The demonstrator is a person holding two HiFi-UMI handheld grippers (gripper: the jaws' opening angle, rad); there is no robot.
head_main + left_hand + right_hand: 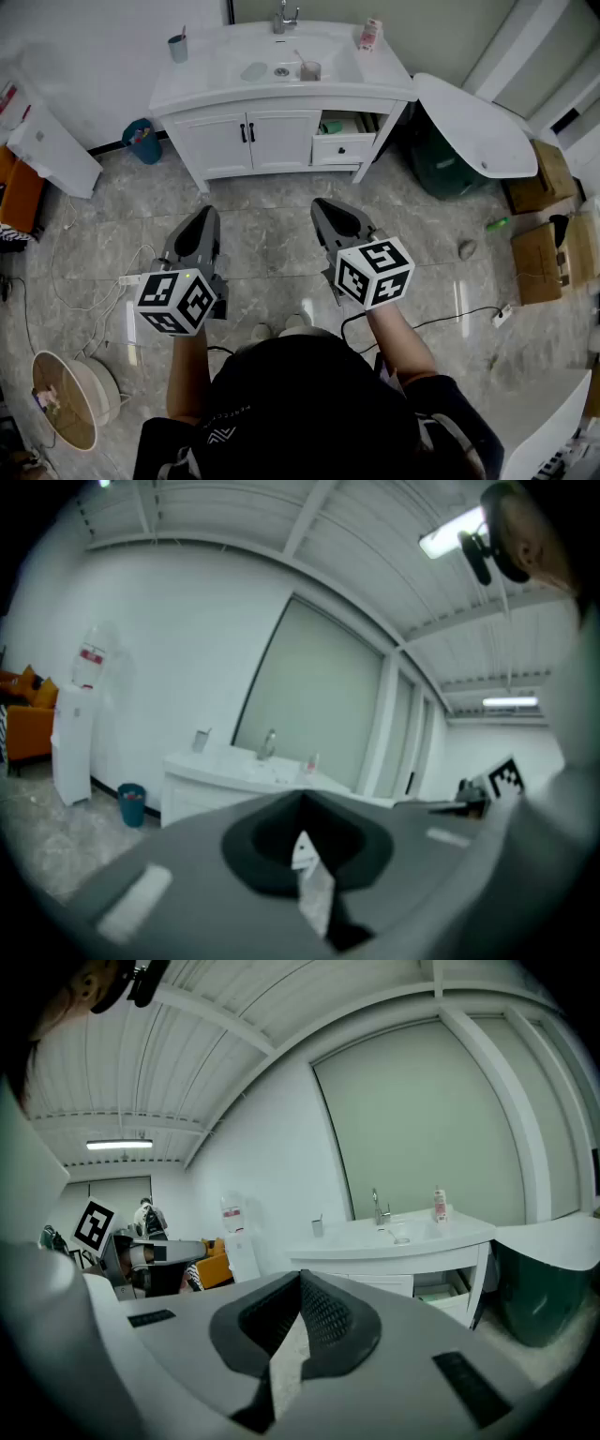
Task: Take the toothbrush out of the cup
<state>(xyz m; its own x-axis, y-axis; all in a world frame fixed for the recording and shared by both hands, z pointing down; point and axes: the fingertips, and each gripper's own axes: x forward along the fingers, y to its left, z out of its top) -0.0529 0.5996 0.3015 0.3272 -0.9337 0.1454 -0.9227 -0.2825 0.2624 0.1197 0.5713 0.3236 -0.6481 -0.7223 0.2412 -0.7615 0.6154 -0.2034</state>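
A person is standing on the grey floor (pixel 272 234), well back from a white desk (pixel 211 75) with a sink (pixel 281 67) in it. The person is holding one tool in each hand and pointing both at the desk.

The left tool (pixel 204 214) (pixel 302 803) is staying shut tight, with its jaws pressing together. Nothing is sitting between them. The right tool (pixel 323 204) (pixel 300 1283) is shut tight in the same way and is holding nothing too. Both tools are hanging over the floor, well apart from the desk.

A small blue-grey cup (pixel 178 48) (pixel 201 741) (pixel 319 1227) is standing upright at the back left corner of the desk. A toothbrush (pixel 183 34) is sticking up out of it. A see-through cup (pixel 310 70) (pixel 400 1233) is standing just beside the sink on its right side, and a thin white stick is leaning in it. It is too small to tell what the stick is.

A tap (pixel 284 17) is standing at the back edge of the desk, behind the sink. A white bottle (pixel 369 35) (pixel 439 1205) is standing near the back right corner. Under the desk's right side, a drawer (pixel 342 127) is hanging open. A blue bin (pixel 142 141) (pixel 131 804) is sitting on the floor near the desk's left end.
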